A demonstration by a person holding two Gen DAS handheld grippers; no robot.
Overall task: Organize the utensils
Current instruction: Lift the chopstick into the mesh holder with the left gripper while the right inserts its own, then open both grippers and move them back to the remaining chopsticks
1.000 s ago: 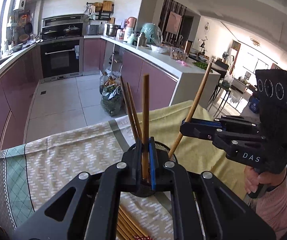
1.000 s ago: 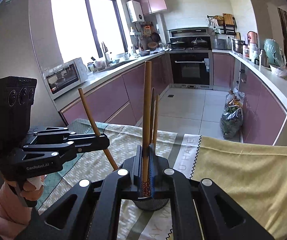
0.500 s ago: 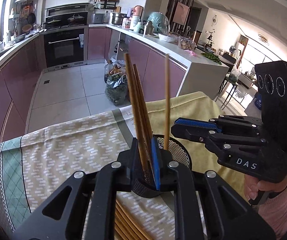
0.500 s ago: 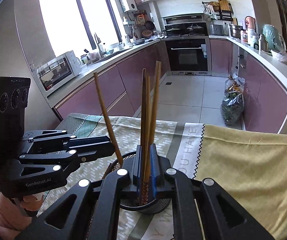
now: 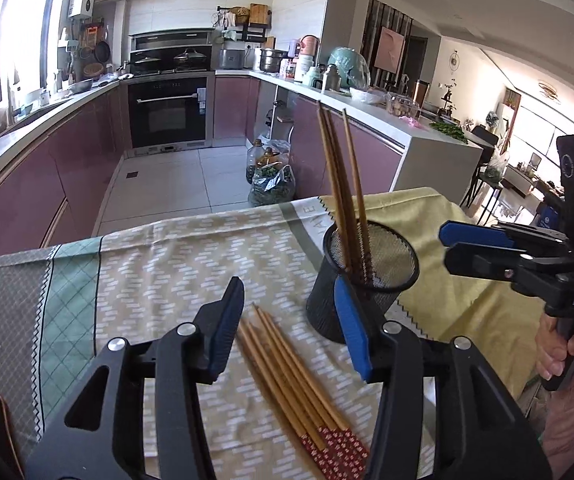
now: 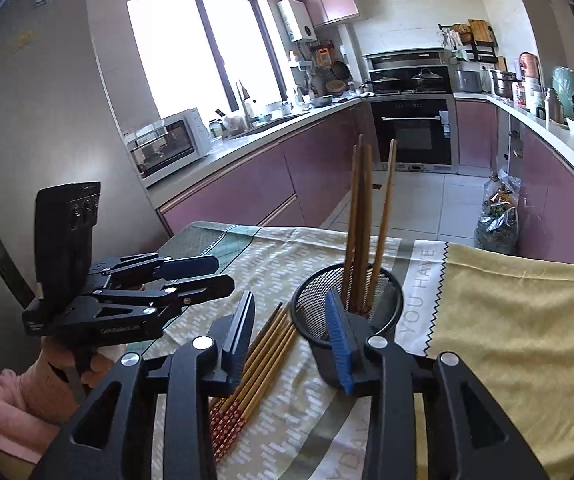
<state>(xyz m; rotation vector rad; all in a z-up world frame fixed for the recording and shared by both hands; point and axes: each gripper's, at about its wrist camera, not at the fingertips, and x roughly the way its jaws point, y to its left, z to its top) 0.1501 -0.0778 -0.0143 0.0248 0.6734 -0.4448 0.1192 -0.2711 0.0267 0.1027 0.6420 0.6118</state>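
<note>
A black mesh cup [image 5: 367, 276] stands on the cloth-covered table and holds several wooden chopsticks [image 5: 341, 192] upright; the cup [image 6: 347, 312] and the chopsticks [image 6: 363, 216] also show in the right wrist view. A row of chopsticks with red patterned ends [image 5: 295, 376] lies flat on the cloth just left of the cup, seen too in the right wrist view [image 6: 255, 364]. My left gripper [image 5: 291, 320] is open and empty above the flat chopsticks. My right gripper [image 6: 291, 336] is open and empty beside the cup.
The table wears a patterned cloth [image 5: 159, 264] and a yellow cloth [image 6: 519, 320] on the right. Beyond the far edge the kitchen floor drops away. Purple cabinets, an oven [image 5: 171, 112] and a bag of greens [image 5: 271, 184] stand behind.
Both grippers were shut on chopsticks over the cup. They have let them drop into the cup, opened wide and drawn back. The flat chopsticks have not moved.
</note>
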